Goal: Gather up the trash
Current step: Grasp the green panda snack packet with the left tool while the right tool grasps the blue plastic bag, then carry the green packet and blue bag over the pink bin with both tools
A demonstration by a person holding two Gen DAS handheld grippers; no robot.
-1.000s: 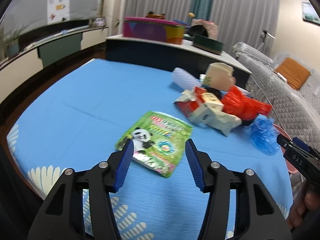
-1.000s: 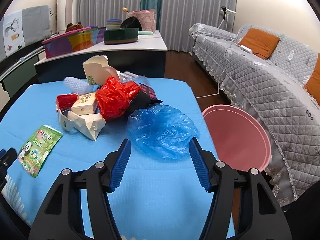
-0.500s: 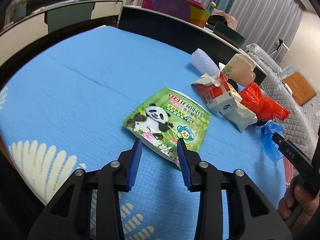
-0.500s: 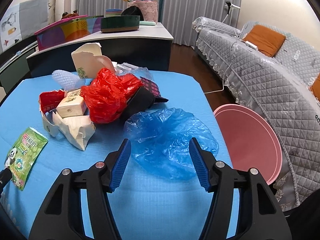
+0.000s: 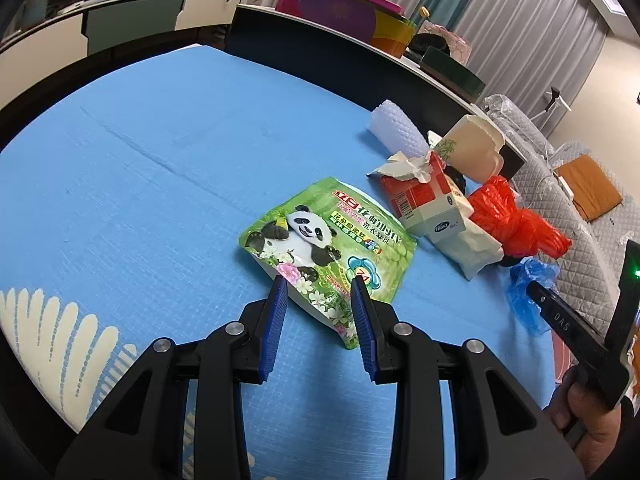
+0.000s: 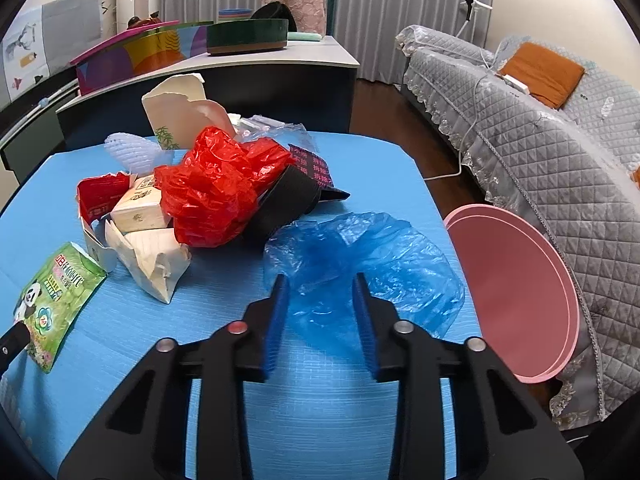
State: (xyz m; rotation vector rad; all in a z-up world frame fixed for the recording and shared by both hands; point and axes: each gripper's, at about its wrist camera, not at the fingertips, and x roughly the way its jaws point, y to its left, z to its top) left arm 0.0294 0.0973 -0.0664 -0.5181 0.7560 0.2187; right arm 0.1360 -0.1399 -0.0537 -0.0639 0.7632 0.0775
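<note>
Left gripper (image 5: pixel 319 289): jaws parted, just narrowed, astride glossy panda pouch (image 5: pixel 326 240) corner.
Right gripper (image 6: pixel 319 285): jaws parted, closing, crinkled blue plastic bag (image 6: pixel 372 264) between.
Counter (image 5: pixel 140 184): left half bare.

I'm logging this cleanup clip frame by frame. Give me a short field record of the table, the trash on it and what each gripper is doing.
surface: blue table mat
left gripper: jaws just been closing, astride near edge of green panda pouch, no grip visible yet
right gripper: jaws just been closing, astride near edge of blue plastic bag, no grip visible yet
trash pile: red plastic bag, torn cartons, beige paper container
beside table: pink round bin
</note>
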